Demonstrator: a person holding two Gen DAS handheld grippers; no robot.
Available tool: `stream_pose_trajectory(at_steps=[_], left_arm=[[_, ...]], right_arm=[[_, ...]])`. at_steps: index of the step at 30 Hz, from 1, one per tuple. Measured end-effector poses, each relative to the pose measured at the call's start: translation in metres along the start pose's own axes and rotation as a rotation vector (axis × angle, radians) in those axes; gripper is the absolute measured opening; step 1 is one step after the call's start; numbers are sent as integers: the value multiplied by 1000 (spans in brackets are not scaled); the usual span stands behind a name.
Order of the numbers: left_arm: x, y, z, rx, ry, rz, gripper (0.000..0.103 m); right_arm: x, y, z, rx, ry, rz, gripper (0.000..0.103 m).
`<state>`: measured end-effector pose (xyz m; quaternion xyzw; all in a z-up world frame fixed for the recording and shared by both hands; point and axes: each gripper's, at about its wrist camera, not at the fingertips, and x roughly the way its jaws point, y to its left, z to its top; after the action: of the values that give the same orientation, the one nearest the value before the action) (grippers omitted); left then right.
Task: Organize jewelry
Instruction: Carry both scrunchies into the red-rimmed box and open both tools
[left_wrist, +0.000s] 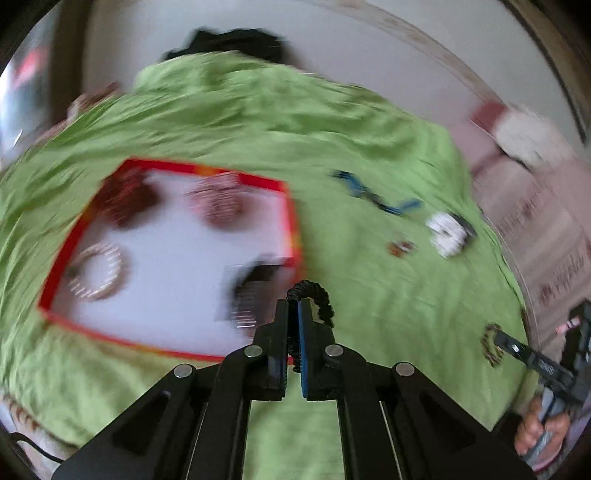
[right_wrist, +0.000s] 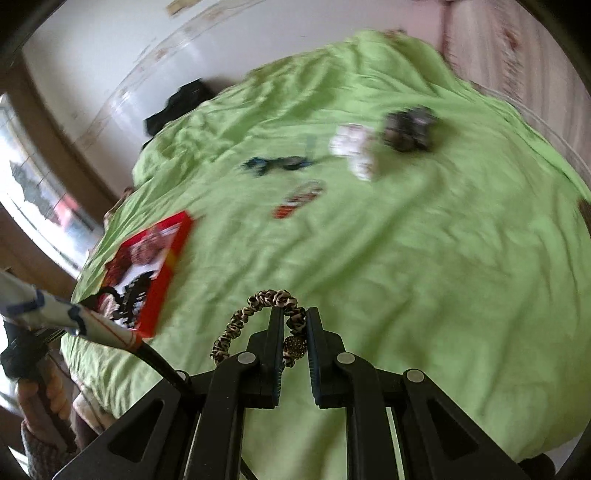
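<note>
Left tongs (left_wrist: 293, 306) clenched on a black braided band (left_wrist: 314, 295); the loop sticks out past the tips, above the near right corner of the red-rimmed tray (left_wrist: 291, 218). Tray sits on the green cloth (left_wrist: 369, 122), left side of the left wrist view; white floor, four blurred pieces inside: dark red cluster (left_wrist: 123, 201) far left, pinkish ring (left_wrist: 221, 203) beside it, pale beaded ring (left_wrist: 98, 271) near left, dark piece (left_wrist: 255, 291) near right.

Right tongs (right_wrist: 295, 317) clenched on a leopard-print scrunchie (right_wrist: 251, 310), with its glittery ball (right_wrist: 294, 346) between the jaws.

Loose on the cloth right of the tray: blue strand (left_wrist: 373, 194), small red-brown piece (left_wrist: 400, 248), white piece (left_wrist: 447, 232). Dark grey piece (right_wrist: 410, 127) far right in the right wrist view. Heavy motion blur, so finer detail is unreadable.
</note>
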<state>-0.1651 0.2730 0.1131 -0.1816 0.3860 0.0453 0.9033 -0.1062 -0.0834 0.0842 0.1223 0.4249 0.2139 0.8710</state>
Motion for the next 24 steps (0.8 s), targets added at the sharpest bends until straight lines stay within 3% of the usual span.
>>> stream_pose_trajectory(at_steps=[5,12,17,24], left_arm=[[9,64,4,-120,-5,109,4],[17,107,0,-172,-34,221,4],[17,135,-5,-214,-47,212,5],[12,159,-10,-276,-94,98,5]], right_arm=[[18,71,8,-132,40,27,13],[68,175,11,-255,144,120,13],[114,239,0,-319,229,165,13],[166,298,-21,-418,292,148,13]])
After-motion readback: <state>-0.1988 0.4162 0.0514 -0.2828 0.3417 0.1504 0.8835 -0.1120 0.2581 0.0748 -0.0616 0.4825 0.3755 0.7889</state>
